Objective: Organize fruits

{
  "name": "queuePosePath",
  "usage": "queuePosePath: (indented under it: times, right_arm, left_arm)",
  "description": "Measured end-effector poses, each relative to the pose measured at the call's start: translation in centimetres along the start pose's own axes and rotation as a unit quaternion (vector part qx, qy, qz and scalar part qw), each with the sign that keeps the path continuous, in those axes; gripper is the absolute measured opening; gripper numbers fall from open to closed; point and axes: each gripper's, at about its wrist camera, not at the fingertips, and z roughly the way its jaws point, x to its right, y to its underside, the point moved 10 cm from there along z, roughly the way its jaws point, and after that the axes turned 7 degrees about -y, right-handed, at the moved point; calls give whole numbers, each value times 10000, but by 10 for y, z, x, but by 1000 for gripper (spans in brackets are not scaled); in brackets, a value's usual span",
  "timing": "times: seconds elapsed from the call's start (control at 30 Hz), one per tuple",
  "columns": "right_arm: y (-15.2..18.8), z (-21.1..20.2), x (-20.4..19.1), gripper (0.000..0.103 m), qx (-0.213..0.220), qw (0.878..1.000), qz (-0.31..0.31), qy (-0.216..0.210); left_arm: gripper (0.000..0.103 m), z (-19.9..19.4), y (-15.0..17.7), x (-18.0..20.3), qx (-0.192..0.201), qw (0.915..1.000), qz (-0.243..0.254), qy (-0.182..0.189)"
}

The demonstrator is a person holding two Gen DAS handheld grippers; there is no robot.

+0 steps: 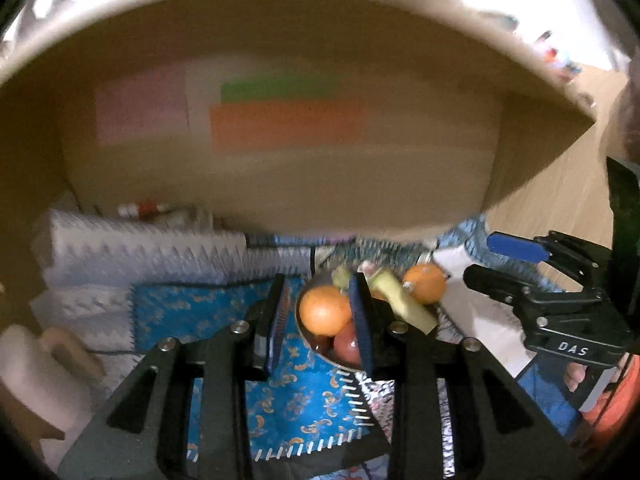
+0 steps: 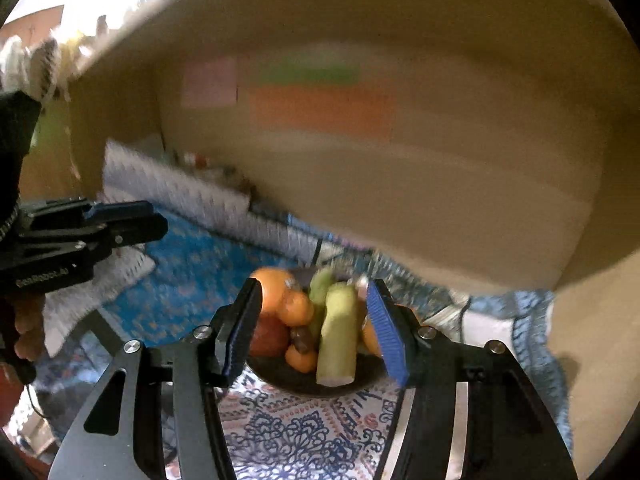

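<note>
left gripper [image 1: 320, 320]: parted, empty | right gripper [image 2: 316, 332]: parted, empty | fruit bowl [image 2: 280, 380] below

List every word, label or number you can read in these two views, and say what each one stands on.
"DAS": white letters on the black body of the right gripper, seen in the left wrist view.
White lettering on the body of the left gripper, right wrist view: too blurred to read.
Pink, green and orange patches on the cardboard box: blurred, no readable text.
</note>
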Motion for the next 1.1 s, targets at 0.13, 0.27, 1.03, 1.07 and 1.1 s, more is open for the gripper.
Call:
queuePosePath:
  times: [0.13, 0.27, 1.03, 1.07, 1.1]
  right_arm:
    - [-13, -41, -13, 51, 450, 9989, 56, 88]
    - [-19, -77, -26, 51, 821, 9964, 147, 161]
    - [-3, -191, -64, 100, 1894, 9772, 156, 944]
    - [-3, -192, -64, 103, 1916, 9768, 165, 948]
    - [-4, -193, -64, 103, 1942, 9761, 173, 960]
  left_arm:
    - [31, -43, -12, 6, 460, 9989, -44, -45]
    - [37, -89, -16, 12, 902, 9959, -64, -55]
    - [99, -205, 12, 42, 1804, 9834, -116, -179]
    - [99, -207, 13, 43, 1815, 9831, -118, -194]
    - [100, -207, 13, 43, 1820, 9830, -117, -202]
